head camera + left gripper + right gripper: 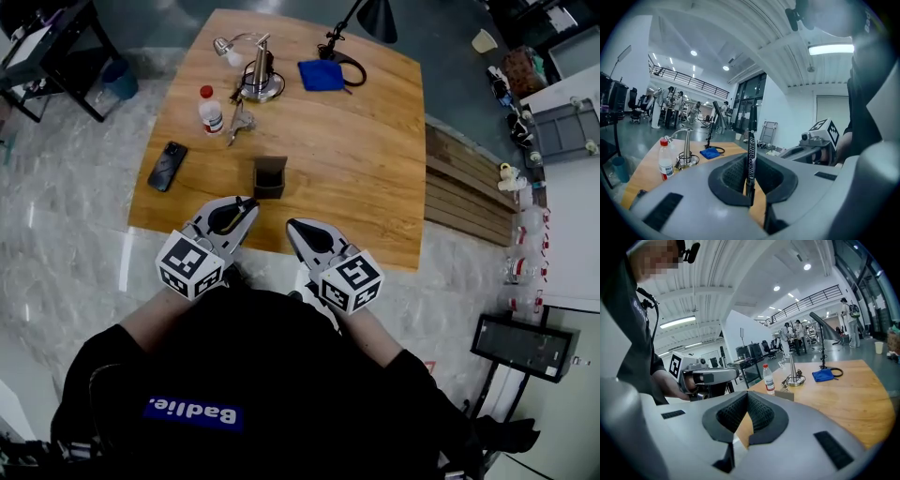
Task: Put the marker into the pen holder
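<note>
A black marker stands upright between the pads of my left gripper, which is shut on it. In the head view the left gripper hovers over the table's near edge, just short of the dark square pen holder. My right gripper sits beside it to the right, also at the near edge; its jaws are shut with nothing between them. The pen holder shows just past the right gripper's tips. From the left gripper view the holder is hidden behind the jaws.
On the wooden table are a water bottle, a phone, a metal stand, a blue cloth and a black lamp. A wooden bench runs along the right.
</note>
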`<state>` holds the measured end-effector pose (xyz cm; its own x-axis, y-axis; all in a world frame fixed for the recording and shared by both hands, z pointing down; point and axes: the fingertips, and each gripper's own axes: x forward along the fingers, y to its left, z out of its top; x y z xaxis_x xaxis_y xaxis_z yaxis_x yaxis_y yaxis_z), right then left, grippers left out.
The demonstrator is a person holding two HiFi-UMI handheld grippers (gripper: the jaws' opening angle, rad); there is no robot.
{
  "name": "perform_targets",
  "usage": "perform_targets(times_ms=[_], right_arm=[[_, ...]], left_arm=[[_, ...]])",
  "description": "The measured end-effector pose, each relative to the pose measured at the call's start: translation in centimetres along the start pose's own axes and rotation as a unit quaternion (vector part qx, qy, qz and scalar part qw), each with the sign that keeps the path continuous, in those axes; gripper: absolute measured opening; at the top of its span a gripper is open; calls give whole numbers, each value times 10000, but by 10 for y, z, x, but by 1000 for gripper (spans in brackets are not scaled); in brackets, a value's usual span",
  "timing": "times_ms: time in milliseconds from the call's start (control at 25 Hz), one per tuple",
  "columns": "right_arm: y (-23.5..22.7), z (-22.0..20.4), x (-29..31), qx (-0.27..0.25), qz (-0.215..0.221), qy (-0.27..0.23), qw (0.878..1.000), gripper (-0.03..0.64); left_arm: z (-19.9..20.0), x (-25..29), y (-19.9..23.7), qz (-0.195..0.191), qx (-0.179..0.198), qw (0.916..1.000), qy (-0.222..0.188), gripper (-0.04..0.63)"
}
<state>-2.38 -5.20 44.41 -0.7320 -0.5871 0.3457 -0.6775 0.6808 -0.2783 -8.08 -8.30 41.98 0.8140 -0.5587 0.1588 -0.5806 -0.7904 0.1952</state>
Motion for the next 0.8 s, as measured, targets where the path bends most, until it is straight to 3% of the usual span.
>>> perform_targets(times_ms=[280, 800], right_arm=[[-7, 16, 26, 11, -193, -117, 9997, 6], [-57, 2, 16, 208, 67, 49, 9997, 6]], left_arm=[[-7, 5, 30, -184, -19, 9998, 35, 31], [-20, 52, 50, 178, 101, 9996, -191, 32]])
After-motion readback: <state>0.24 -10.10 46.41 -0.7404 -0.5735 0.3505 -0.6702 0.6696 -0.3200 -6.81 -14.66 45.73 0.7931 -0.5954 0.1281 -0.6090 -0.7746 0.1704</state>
